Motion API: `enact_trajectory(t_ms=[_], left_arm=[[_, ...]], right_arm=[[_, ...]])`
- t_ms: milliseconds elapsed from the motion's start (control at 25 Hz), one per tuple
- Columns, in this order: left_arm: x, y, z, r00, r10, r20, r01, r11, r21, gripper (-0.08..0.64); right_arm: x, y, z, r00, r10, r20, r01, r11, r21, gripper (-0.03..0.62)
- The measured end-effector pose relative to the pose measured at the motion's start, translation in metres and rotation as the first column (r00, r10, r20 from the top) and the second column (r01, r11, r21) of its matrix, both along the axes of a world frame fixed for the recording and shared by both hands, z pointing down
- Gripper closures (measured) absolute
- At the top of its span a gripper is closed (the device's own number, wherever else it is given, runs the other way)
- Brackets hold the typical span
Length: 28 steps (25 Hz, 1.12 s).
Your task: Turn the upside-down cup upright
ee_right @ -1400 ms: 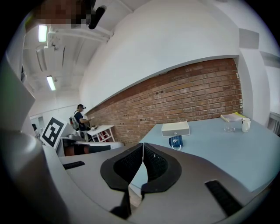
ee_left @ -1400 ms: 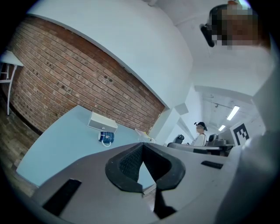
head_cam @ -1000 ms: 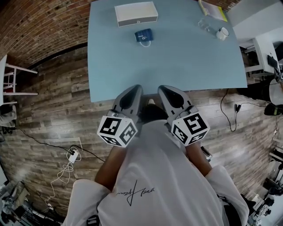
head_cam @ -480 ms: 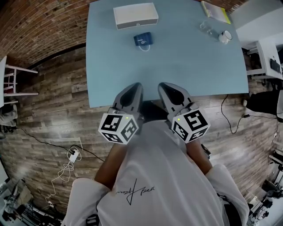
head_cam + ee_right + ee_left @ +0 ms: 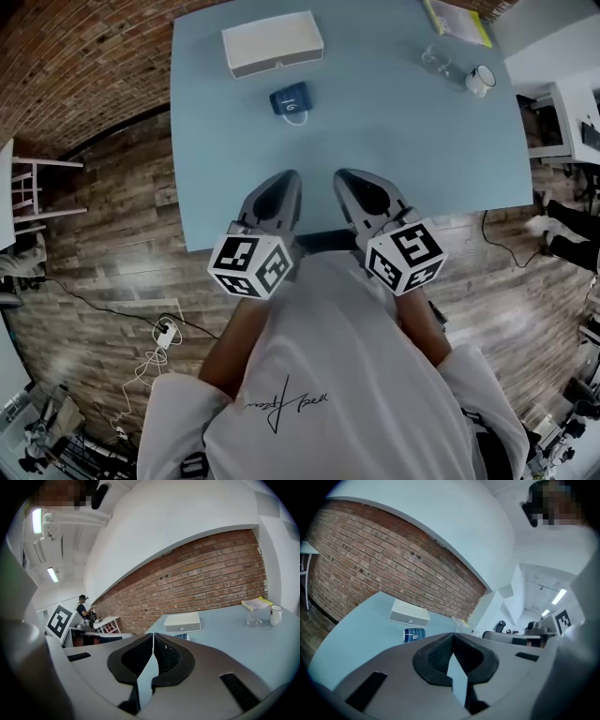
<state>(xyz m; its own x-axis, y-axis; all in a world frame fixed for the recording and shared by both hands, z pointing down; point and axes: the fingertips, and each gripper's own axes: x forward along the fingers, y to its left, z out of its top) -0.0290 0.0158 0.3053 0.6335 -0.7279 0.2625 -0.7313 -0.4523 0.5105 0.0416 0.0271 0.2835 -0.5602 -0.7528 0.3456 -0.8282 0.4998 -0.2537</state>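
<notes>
- The blue cup (image 5: pixel 291 101) stands on the light-blue worktop (image 5: pixel 394 150), just on the person's side of the white box (image 5: pixel 272 42) and not touching it. A white swirl shows on its side in the left gripper view (image 5: pixel 414 635).
- The left gripper (image 5: pixel 289 176) hangs over the worktop's near edge, well apart from the white box. Its jaws meet at the tips with nothing between them (image 5: pixel 452 637).
- The right gripper (image 5: pixel 345 175) sits just beside the left one, equally far from the white box. Its jaws are also pressed together and empty (image 5: pixel 153 634).
- A clear glass (image 5: pixel 436 58) and a white mug (image 5: pixel 480 80) stand close together, well to the right of the white box. A yellow pad (image 5: pixel 453 19) lies beyond them.
- Against half a second earlier, the white box, cup and whole worktop sit a little lower and further left in the head view. The cup keeps its place by the box, so it is the view that has shifted.
- Both grippers stay side by side over the near edge, no closer to the white box than before.
</notes>
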Motion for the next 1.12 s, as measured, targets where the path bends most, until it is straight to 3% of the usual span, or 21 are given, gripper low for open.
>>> enact_trajectory(t_ms=[320, 1120], left_arm=[[0.021, -0.030, 0.010, 0.998, -0.023, 0.052, 0.024, 1.000, -0.011, 0.552], [-0.001, -0.087, 0.051, 0.983, -0.119, 0.142, 0.133, 0.986, -0.096, 0.552]], right_arm=[[0.023, -0.028, 0.022, 0.994, -0.007, 0.106, 0.016, 0.996, -0.087, 0.569], [0.019, -0.097, 0.063, 0.993, -0.096, 0.070, 0.105, 0.983, -0.147, 0.569]])
